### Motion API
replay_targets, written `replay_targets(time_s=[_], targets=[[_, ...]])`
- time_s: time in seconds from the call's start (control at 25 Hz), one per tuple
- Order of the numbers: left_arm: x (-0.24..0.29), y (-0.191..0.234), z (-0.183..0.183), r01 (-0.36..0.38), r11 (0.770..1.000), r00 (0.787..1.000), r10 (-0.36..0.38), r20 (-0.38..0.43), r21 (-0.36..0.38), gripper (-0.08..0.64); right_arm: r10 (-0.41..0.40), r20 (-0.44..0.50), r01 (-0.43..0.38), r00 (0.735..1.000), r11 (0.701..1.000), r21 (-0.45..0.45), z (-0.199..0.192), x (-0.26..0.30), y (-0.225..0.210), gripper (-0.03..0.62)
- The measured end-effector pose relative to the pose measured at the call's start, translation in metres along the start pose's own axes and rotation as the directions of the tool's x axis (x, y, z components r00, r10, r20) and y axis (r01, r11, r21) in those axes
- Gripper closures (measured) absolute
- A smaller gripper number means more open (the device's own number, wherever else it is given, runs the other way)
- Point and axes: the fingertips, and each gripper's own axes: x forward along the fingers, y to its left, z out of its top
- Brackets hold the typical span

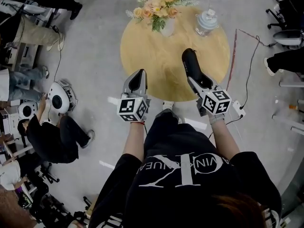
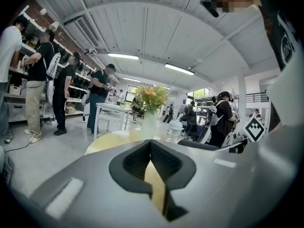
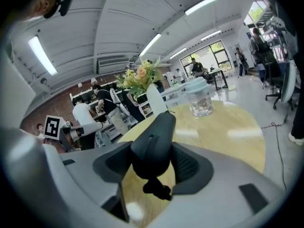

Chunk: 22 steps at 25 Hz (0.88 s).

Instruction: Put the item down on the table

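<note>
The left hand-held gripper (image 1: 137, 77) hangs at the near edge of the table (image 1: 156, 61) with its jaws together on nothing, so it poses little risk. The right hand-held gripper (image 1: 195, 80) is clamped on the dark item (image 1: 189, 61), tilted over the table's right part. Released before it rests, the item could likely bounce, roll toward the lidded jar (image 1: 207, 22), or slip off the edge.

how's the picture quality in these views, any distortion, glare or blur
Head view: evenly lit and sharp, with mild wide-angle stretch at the edges around the table. Left gripper view: heavy fisheye bends the ceiling, the corners are dark, and the ceiling lights are blown out. Right gripper view: same fisheye, white glare patches on the tabletop, the close black item slightly soft, the jar clearer.
</note>
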Motion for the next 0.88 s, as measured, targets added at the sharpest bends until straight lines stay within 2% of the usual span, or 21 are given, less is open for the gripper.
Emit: replay_targets(time_s=[0.64,0.88], targets=[[0.026,0.015,-0.015,0.013,1.0,0.998,-0.013,-0.058,-0.007,0.548,-0.015,-0.072,0.017,0.997,0.999,0.028,-0.012,0.041,-0.019,0.336],[0.03,0.019,-0.016,0.009,1.0,0.998,-0.01,-0.065,-0.007,0.548,-0.01,-0.091,0.01,0.996,1.0,0.002,-0.01,0.053,-0.02,0.336]])
